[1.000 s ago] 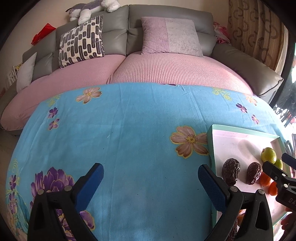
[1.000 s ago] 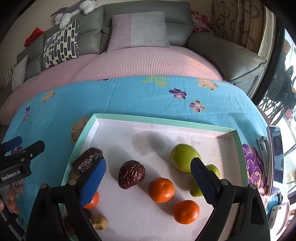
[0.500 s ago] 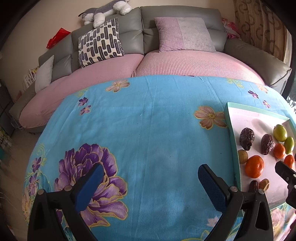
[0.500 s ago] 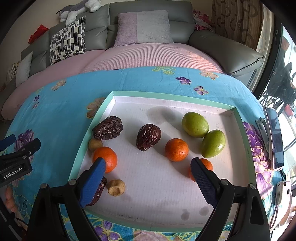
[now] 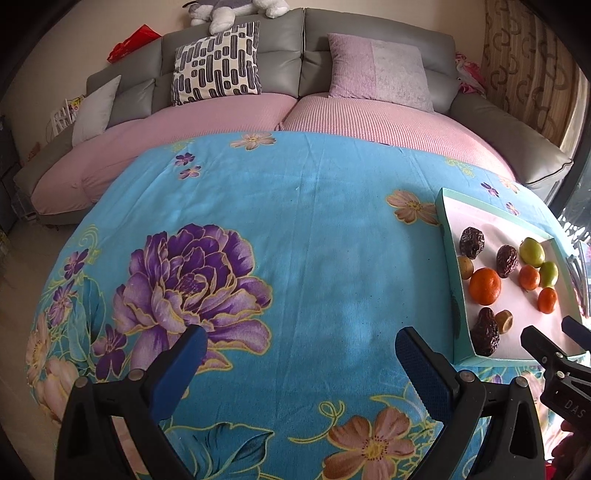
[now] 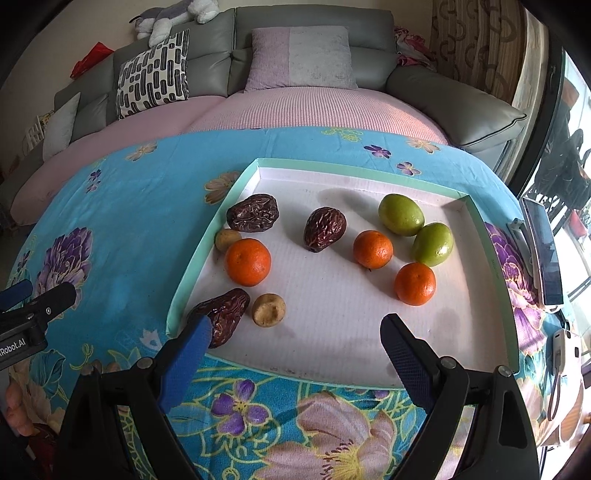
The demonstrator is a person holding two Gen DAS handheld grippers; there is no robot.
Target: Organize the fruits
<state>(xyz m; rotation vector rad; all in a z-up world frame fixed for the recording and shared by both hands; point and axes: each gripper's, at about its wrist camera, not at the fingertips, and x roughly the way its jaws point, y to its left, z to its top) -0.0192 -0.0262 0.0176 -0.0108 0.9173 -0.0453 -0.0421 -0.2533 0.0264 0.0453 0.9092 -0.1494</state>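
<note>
My right gripper [image 6: 293, 341] hangs with its jaws spread wide and empty, over the near edge of the tray [image 6: 207, 240], which sits on the blue floral cloth [image 6: 129, 206] covering the table. My left gripper [image 5: 299, 349] is likewise wide open and holds nothing, above bare cloth well to the left of the tray.

In the tray I count three wrinkled dark dates: one at the far left [image 6: 253, 218], one near the middle [image 6: 325, 229], one by the near-left corner [image 6: 221, 321], just beyond my right gripper's left finger. Three oranges lie apart: a large one at the left [image 6: 248, 262], one in the middle [image 6: 373, 249], one to the right [image 6: 414, 283]. Two green fruits [image 6: 400, 215] [image 6: 433, 244] touch each other at the far right. A small tan fruit [image 6: 228, 239] sits against the left wall, another [image 6: 269, 310] just beside the near date.

A phone [image 6: 543, 251] lies on the cloth right of the tray. Behind is a grey sofa [image 6: 310, 22] with pink covers.
</note>
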